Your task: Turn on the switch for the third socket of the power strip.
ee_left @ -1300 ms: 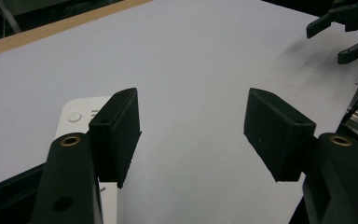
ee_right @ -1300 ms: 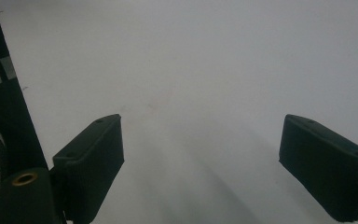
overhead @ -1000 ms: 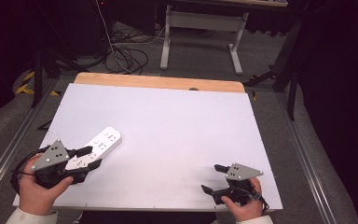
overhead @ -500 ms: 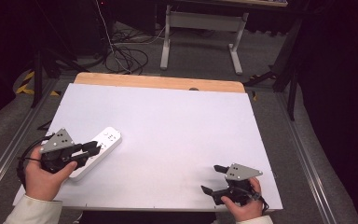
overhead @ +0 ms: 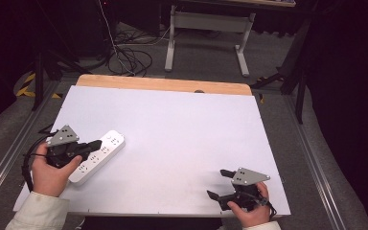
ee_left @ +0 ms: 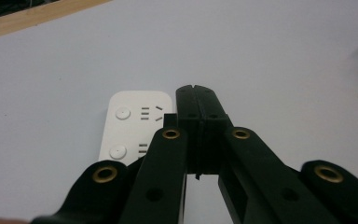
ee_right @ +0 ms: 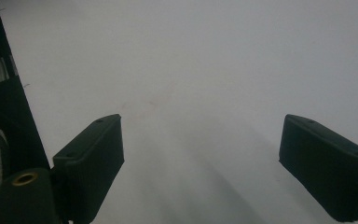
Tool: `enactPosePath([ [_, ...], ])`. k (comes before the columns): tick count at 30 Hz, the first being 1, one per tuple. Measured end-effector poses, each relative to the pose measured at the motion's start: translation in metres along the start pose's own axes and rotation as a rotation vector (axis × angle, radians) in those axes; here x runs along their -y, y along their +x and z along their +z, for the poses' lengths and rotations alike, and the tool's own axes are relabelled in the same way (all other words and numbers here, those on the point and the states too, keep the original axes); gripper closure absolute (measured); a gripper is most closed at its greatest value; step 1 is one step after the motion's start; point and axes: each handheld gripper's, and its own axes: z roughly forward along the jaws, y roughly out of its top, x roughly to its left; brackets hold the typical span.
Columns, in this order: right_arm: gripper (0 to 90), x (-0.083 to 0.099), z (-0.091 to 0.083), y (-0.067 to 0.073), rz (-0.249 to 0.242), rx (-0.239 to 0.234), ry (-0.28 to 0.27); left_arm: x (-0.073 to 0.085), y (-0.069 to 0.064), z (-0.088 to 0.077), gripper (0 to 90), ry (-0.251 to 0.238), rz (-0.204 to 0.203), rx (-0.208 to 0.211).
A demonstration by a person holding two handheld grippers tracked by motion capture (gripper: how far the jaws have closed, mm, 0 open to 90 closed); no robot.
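We see the left gripper (overhead: 95,143) low over the white power strip (overhead: 98,155), which lies slanted near the left edge of the white table (overhead: 182,129). From above, the strip's near end sits under the gripper body and the left hand (overhead: 50,170), while its far end points up and to the right. In the left gripper view the jaws have just been closing and now stand pressed together, pad against pad, with nothing between them. The closed tips lie just beside the strip's rounded end (ee_left: 137,123), on its right in that view, and we cannot tell whether they touch it. Two round buttons and socket slots show on the strip's top face.

The right gripper (overhead: 219,184) rests near the table's front right corner in the right hand (overhead: 251,213), well apart from the strip. In the right gripper view its jaws stand wide apart over bare tabletop, holding nothing.
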Motion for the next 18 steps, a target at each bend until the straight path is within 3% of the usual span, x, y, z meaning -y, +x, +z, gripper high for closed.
enactPosePath([
  [5, 14.0, 0.0, 0.0, 0.0, -0.001, 0.0, -0.001, 0.002, 0.009, 0.006, 89.9, -0.001, 0.016, -0.04],
  [9, 14.0, 0.0, 0.0, 0.0, 0.002, -0.001, 0.0, 0.006, 0.016, 0.011, 89.7, -0.001, 0.001, -0.039],
  [13, 14.0, 0.0, 0.0, 0.0, 0.001, -0.002, 0.001, 0.008, 0.021, 0.014, 88.8, -0.002, 0.026, -0.052],
  [18, 14.0, 0.001, 0.001, 0.0, 0.0, -0.003, 0.003, 0.01, 0.026, 0.018, 90.0, 0.016, 0.02, -0.061],
])
